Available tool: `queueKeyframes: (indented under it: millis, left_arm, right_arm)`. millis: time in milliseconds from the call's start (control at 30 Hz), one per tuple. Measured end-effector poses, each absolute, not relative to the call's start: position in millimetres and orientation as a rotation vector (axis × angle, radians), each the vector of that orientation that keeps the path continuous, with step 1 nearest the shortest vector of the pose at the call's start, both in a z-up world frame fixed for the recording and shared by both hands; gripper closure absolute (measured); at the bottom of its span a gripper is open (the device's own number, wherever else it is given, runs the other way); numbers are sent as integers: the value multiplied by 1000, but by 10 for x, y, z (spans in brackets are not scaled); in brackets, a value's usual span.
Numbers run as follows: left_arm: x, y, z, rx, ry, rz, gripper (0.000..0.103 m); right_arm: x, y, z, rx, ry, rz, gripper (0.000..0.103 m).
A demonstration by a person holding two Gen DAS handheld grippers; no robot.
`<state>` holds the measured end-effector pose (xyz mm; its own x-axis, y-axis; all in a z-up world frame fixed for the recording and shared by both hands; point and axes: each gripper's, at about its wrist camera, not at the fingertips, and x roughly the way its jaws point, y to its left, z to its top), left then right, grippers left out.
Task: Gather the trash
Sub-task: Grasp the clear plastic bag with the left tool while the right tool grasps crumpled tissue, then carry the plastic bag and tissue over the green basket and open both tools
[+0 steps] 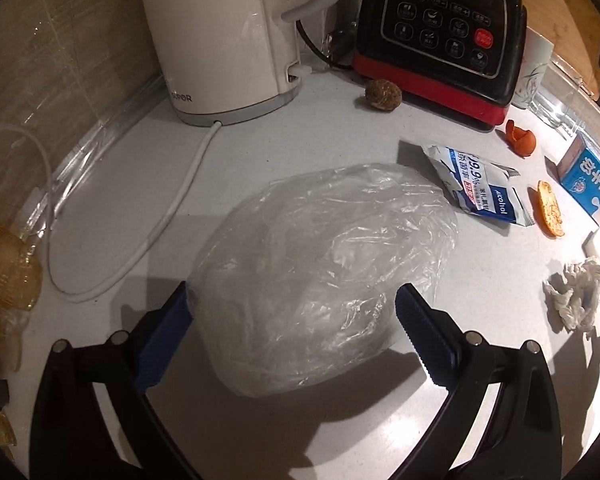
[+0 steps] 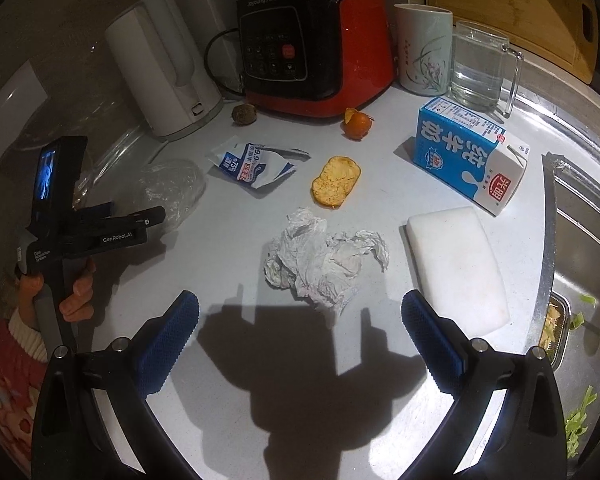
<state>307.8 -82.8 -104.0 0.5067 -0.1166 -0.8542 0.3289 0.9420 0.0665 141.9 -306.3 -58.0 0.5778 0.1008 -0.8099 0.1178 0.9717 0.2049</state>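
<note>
Surface: pale grey speckled kitchen counter [image 2: 260, 360], lit from above, backed by a beige tiled wall [image 1: 60, 40]; a steel sink [image 2: 580, 240] bounds it on the right, vegetable scraps lying in it.

Far row, left to right: white electric kettle [image 2: 160, 68] with white cord [image 1: 172, 200]; red-and-black blender base [image 2: 312, 52]; pale ceramic cup with flower print [image 2: 422, 48]; clear glass mug [image 2: 480, 68]; wooden cutting board [image 2: 512, 4] leaning behind.

Trash, left to right: crumpled clear plastic bag [image 1: 328, 276], between the spread jaws of the left gripper [image 1: 292, 336], its left pad touching the film; small brown shrivelled fruit [image 2: 243, 114]; torn blue-and-white alcohol wipe packet [image 2: 256, 164]; crumpled white paper tissue [image 2: 320, 260], just beyond the right gripper [image 2: 300, 340], whose jaws stand wide apart and hold nothing; flat orange peel piece [image 2: 335, 180]; curled orange peel [image 2: 357, 122]; blue-and-white milk carton [image 2: 468, 152], lying tilted.

Other: white rectangular block [image 2: 456, 264] near the sink edge.

Open room: bare counter near both grippers.
</note>
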Motion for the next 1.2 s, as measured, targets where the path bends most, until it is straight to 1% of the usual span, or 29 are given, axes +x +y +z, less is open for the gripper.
queueKeyframes:
  millis: [33,67,133,167,200,233,267,300,333,433,633,700,767,800,867,933,1033,1200]
  left_arm:
    - [3086,-831,-1054,232,1007,-269,16]
    - [3098,-830,-1066,229,1013,-268,21]
    - [3106,-796,-1075,218,1019,-263,35]
    - [3109,-783,-1067,210,1016,-258,39]
    - [3113,-772,-1062,206,1014,-252,50]
    - [3116,-768,-1056,203,1014,-243,63]
    - [3118,-757,-1051,201,1015,-232,70]
    - [3122,-747,-1043,200,1015,-222,82]
    - [3107,-739,-1029,194,1016,-216,88]
    - [3053,-683,-950,144,1025,-220,91]
    - [2729,-677,-692,91,979,-247,92]
    - [2599,-704,-625,88,966,-252,92]
    - [2462,-727,-574,84,962,-261,92]
    - [2387,-740,-551,83,960,-264,92]
    - [2266,-757,-522,78,961,-266,92]
    - [2172,-773,-512,79,967,-271,92]
    - [2031,-770,-497,66,990,-282,92]
    - [1722,-821,-414,69,990,-293,92]
  right_arm:
    - [1435,-3078,-611,254,964,-12,2]
    - [1450,-3086,-634,260,968,-12,2]
    - [1468,-3095,-667,265,972,-14,2]
    - [1476,-3095,-680,266,973,-14,2]
    - [1484,-3093,-683,265,974,-13,2]
    - [1494,-3089,-689,261,975,-12,2]
    - [1503,-3082,-695,256,977,-11,2]
    - [1514,-3075,-699,251,979,-10,2]
    - [1528,-3070,-704,246,981,-9,2]
    - [1569,-3049,-711,226,982,-9,2]
    - [1751,-2968,-789,129,986,-34,2]
    - [1834,-2922,-838,82,992,-49,4]
    - [1898,-2892,-894,44,1004,-61,22]
    - [1928,-2878,-926,31,1016,-64,27]
    - [1956,-2870,-989,25,1034,-64,46]
    - [1951,-2878,-1014,31,1036,-63,55]
    - [1877,-2904,-983,59,1020,-50,63]
    - [1604,-2950,-815,98,987,-23,64]
